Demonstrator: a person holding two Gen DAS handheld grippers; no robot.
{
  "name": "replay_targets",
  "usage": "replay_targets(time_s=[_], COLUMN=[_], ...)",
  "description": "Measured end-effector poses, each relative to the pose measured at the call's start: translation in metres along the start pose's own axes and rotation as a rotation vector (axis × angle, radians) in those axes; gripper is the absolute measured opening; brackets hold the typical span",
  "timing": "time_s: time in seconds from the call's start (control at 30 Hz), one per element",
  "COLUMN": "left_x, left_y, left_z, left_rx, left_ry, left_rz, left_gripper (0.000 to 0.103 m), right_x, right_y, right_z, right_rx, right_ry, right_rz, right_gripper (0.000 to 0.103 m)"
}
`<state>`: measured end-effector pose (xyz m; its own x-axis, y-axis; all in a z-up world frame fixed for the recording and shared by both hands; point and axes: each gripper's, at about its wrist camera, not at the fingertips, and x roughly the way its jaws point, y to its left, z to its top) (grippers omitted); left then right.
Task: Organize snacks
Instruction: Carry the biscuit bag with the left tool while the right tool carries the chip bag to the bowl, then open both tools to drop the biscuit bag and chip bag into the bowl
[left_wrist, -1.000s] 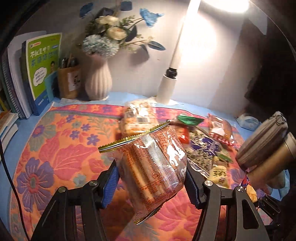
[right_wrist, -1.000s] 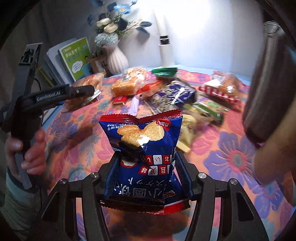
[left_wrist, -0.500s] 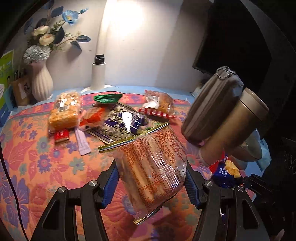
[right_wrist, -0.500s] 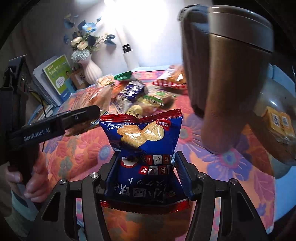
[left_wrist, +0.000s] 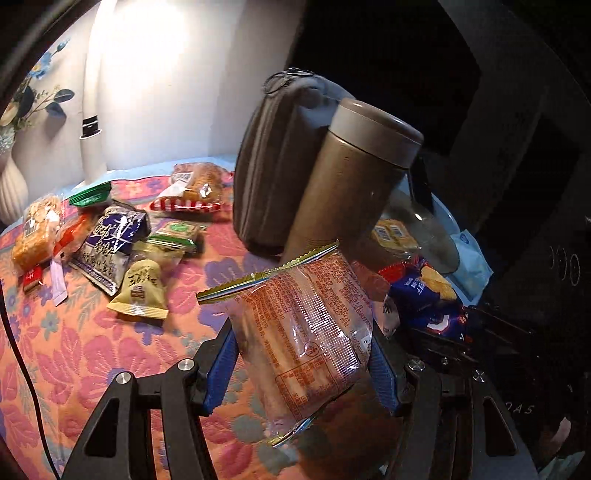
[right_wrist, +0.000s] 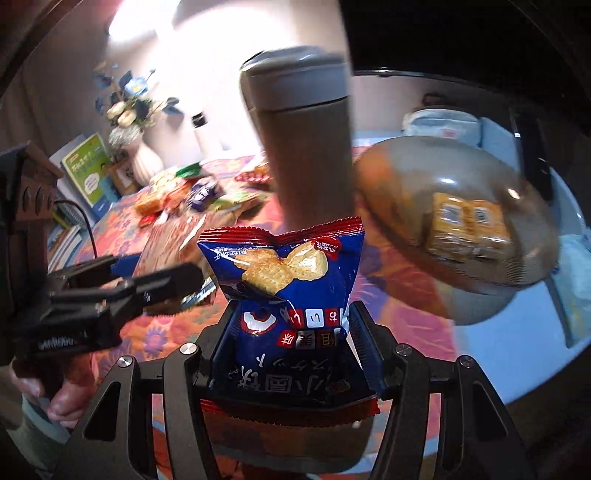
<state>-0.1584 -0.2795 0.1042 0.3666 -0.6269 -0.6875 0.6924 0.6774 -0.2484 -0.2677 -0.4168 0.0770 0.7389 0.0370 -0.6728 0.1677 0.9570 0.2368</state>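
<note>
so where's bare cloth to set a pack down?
Free: floral tablecloth left of the left gripper, below the yellow pouch. Crowded: snack pile at the back; thermos and glass bowl fill the right side.

The left tongs (left_wrist: 301, 354) are matt black plastic with bright metal screws and ribbed blue rubbery pads (left_wrist: 218, 369); they clamp a clear, glossy film pack of biscuit sticks (left_wrist: 303, 332) with a gold foil seal. The right tongs (right_wrist: 290, 354) pinch a shiny blue and red foil cracker bag (right_wrist: 284, 280), crinkled and reflective. The table wears a woven floral cloth (left_wrist: 92, 350), matt and slightly ribbed. At the far right stands a brown flask (left_wrist: 351, 184) with a satin, brushed-metal look, beside a grey fabric pouch (left_wrist: 269, 166). The bowl (right_wrist: 461, 221) is translucent smoky glass or plastic, glossy. Far left, the vase (right_wrist: 146, 164) looks like ribbed white ceramic.
</note>
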Motion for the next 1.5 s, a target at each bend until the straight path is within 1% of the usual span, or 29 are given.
replay_targets(time_s=[0.17, 0.47, 0.53, 0.67, 0.73, 0.83, 0.97, 1.07, 1.17, 1.2, 1.23, 1.27, 1.3, 1.4, 1.5], left_x=[0.006, 0.019, 0.026, 0.038, 0.045, 0.055, 0.069, 0.078, 0.088, 0.091, 0.096, 0.1, 0.104, 0.108, 0.108], left_y=[-0.032, -0.089, -0.104, -0.129, -0.138, -0.148, -0.157, -0.161, -0.165, -0.166, -0.167, -0.168, -0.167, -0.167, -0.169], left_z=[0.007, 0.028, 0.033, 0.043, 0.049, 0.057, 0.067, 0.075, 0.081, 0.082, 0.084, 0.085, 0.086, 0.086, 0.087], left_rx=[0.035, 0.098, 0.117, 0.154, 0.158, 0.167, 0.184, 0.179, 0.186, 0.19, 0.197, 0.203, 0.204, 0.2, 0.205], left_ry=[0.002, -0.033, -0.041, -0.058, -0.069, -0.076, -0.091, -0.093, -0.12, -0.129, -0.127, -0.115, -0.103, -0.097, -0.101], left_rz=[-0.026, -0.074, -0.068, -0.057, -0.05, -0.036, -0.004, -0.01, 0.025, 0.039, 0.039, 0.037, 0.032, 0.02, 0.008], left_gripper=[0.062, 0.062, 0.062, 0.062, 0.062, 0.062, 0.062, 0.062, 0.063, 0.064, 0.066, 0.068, 0.071, 0.076, 0.077], right_x=[-0.019, -0.045, -0.05, -0.057, -0.055, -0.049, -0.036, -0.032, -0.028, -0.027, -0.024, -0.02, -0.017, -0.011, -0.012], right_y=[-0.027, -0.077, -0.087, -0.106, -0.116, -0.133, -0.153, -0.165, -0.173, -0.176, -0.18, -0.183, -0.186, -0.193, -0.195], right_z=[0.001, 0.011, 0.016, 0.032, 0.043, 0.055, 0.071, 0.081, 0.091, 0.093, 0.096, 0.098, 0.101, 0.102, 0.1], right_rx=[0.045, 0.116, 0.119, 0.097, 0.102, 0.121, 0.162, 0.169, 0.178, 0.184, 0.193, 0.199, 0.204, 0.221, 0.226], right_ry=[-0.049, -0.138, -0.163, -0.203, -0.214, -0.209, -0.185, -0.179, -0.182, -0.181, -0.177, -0.167, -0.159, -0.135, -0.132], right_rz=[-0.025, -0.074, -0.097, -0.171, -0.183, -0.188, -0.169, -0.193, -0.201, -0.195, -0.185, -0.178, -0.173, -0.147, -0.144], right_gripper=[0.057, 0.057, 0.057, 0.057, 0.057, 0.057, 0.057, 0.057, 0.059, 0.059, 0.059, 0.064, 0.066, 0.067, 0.067])
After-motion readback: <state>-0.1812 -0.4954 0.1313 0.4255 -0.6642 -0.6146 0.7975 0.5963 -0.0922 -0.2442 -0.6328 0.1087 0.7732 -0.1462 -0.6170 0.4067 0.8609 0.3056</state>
